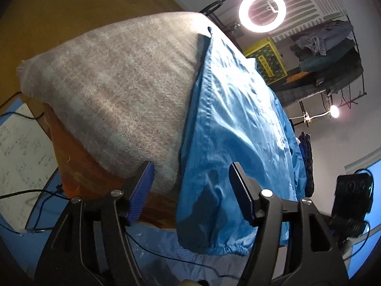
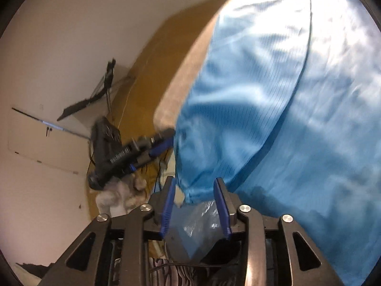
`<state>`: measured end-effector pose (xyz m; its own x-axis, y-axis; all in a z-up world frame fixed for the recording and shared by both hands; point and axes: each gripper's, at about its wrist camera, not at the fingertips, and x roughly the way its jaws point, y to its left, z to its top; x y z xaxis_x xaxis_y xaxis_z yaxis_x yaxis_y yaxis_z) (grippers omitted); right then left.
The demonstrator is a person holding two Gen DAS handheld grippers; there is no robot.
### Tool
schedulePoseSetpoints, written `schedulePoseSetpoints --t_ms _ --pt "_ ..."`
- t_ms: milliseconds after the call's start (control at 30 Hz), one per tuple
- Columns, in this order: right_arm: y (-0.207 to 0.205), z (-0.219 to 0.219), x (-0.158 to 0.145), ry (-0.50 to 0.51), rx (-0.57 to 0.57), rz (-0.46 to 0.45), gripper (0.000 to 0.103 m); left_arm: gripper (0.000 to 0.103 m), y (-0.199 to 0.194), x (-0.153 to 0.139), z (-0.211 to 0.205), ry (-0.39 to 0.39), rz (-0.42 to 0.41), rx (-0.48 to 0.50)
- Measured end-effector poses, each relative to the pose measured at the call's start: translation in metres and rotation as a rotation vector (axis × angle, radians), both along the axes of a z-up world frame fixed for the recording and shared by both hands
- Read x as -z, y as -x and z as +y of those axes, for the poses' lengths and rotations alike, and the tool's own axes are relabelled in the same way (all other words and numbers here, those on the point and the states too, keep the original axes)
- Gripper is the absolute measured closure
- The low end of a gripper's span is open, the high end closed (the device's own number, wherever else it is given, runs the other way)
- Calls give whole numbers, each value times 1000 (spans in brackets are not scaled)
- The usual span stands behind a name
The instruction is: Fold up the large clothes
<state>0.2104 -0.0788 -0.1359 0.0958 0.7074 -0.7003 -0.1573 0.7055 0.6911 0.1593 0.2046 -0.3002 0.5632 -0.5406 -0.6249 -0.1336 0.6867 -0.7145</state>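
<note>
— Where was the garment when you looked?

— I saw the blue jacket draped over the grey felt cover of the bench, running from the upper middle of the left wrist frame down to the lower right. Its gathered cuff hung over the bench edge, low in the frame.

— And your left tool?

— My left tool stood wide, its blue pads on either side of the sleeve and nothing clamped between them.

— The right one?

— My right tool was also parted, moderately, at the lower middle of its frame. A corner of the blue jacket hung just at its fingertips; I couldn't tell whether it touched. The picture was blurred there.

— Anything else?

— A ring light glowed at the upper right, above a clothes rack.
</note>
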Motion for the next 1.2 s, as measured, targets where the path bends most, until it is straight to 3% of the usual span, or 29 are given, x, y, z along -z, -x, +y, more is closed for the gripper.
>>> schedulePoseSetpoints --t_ms 200,333,667,800,900,967,1033,1067,1133,1200 --pt "13 -44 -36 40 52 -98 65 37 15 -25 2 -23 -65 33" --pt "15 -67 -43 48 122 -129 64 37 -3 -34 3 -32 -101 30" --pt "0 -67 -70 37 254 -146 64 37 -70 7 4 96 9 68" --pt "-16 -60 -84 25 245 -212 62 37 -74 14 9 149 3 61" --pt "-39 -57 -72 -14 230 -206 61 37 -77 14 6 150 -4 71" --pt "-54 -54 -57 -24 223 -187 61 45 -80 14 4 147 4 80" --pt "-68 -54 -44 -36 224 -169 61 69 -86 17 -5 151 33 93" --pt "-78 -53 -36 -42 224 -154 61 73 -88 17 -9 144 37 99" --pt "-92 -52 -28 -32 223 -142 61 91 -89 14 -18 109 16 107" --pt "-111 -46 -22 4 205 -140 58 96 -89 8 -26 92 -13 110"
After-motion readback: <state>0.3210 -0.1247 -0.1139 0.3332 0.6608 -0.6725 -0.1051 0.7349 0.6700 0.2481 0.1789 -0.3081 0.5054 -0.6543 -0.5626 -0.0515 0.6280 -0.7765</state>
